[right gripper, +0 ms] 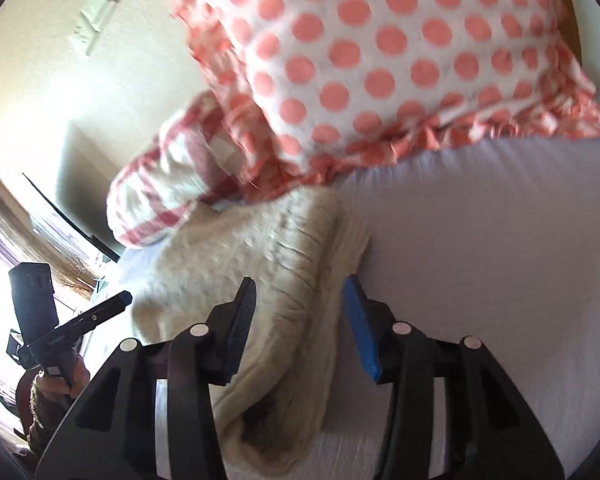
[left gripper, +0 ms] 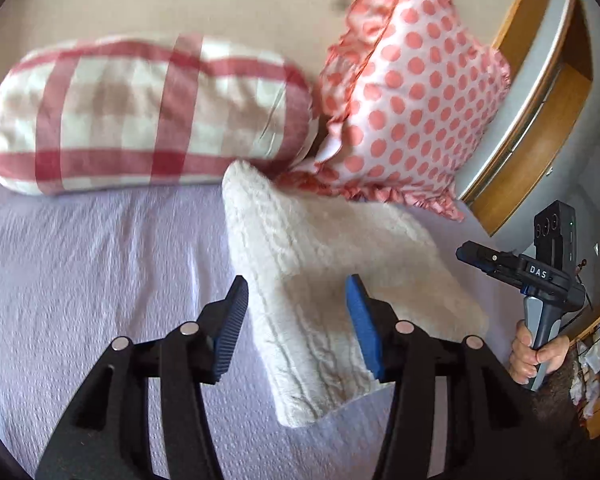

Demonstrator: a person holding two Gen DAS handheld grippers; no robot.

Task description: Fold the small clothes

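Your left claw (left gripper: 298,320) stands released, its blue pads on each side of the cream fluffy knitted garment (left gripper: 324,280), which lies partly folded on the lilac bed cover (left gripper: 100,260). It looks soft, light and thick, so take a folded edge. The red checked bolster (left gripper: 140,116) and the pink dotted pillow (left gripper: 412,92) close the far side.

Your right claw (right gripper: 300,316) is also released above the garment's (right gripper: 260,264) near end; free bed cover (right gripper: 500,240) lies to the right.
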